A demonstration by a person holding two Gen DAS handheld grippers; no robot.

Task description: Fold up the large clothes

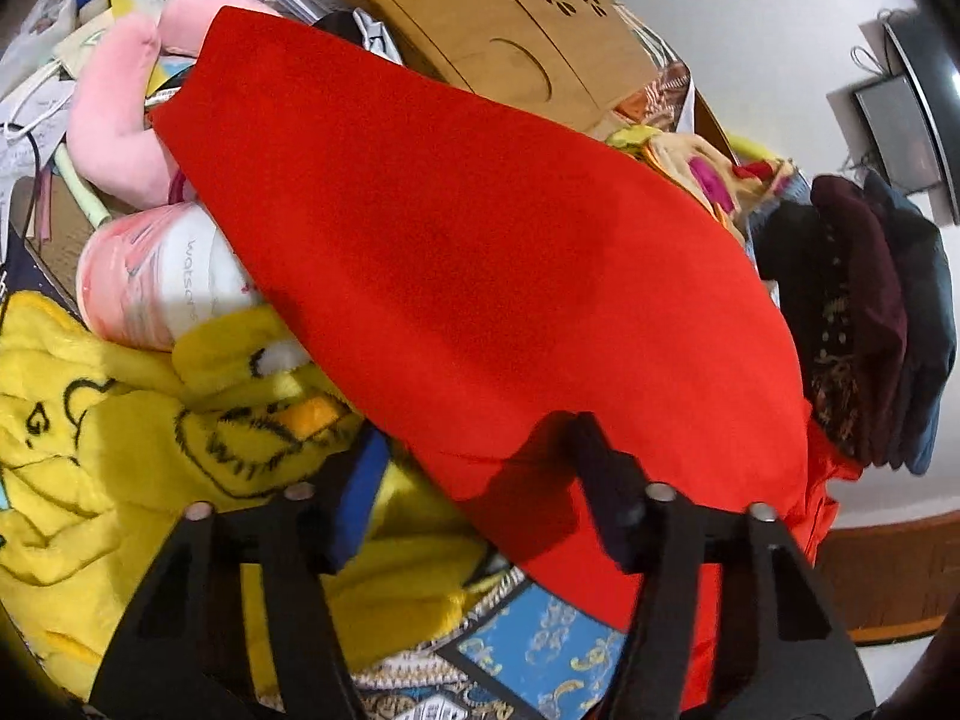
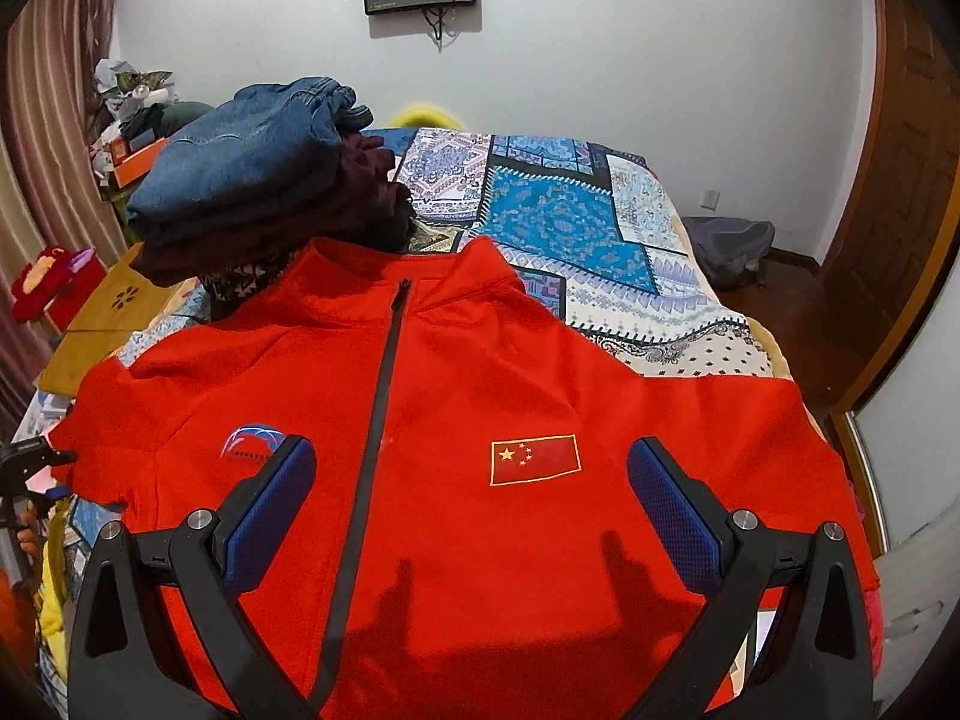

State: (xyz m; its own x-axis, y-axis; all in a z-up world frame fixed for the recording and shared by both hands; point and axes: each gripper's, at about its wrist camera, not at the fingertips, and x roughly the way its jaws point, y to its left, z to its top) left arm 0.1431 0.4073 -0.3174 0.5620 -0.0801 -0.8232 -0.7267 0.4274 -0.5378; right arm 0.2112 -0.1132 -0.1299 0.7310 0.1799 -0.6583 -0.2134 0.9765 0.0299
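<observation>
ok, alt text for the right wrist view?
A red zip-up jacket lies front-up on a patterned bedspread, a flag patch on its chest. The open right tongs hover above it; folded dark clothes are stacked behind.

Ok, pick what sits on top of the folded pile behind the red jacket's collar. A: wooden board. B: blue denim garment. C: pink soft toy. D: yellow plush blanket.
B: the blue denim garment tops the dark folded pile behind the red jacket collar.

red jacket [image 2: 480,480] (zipped), flat on bedspread [image 2: 600,228]
</observation>
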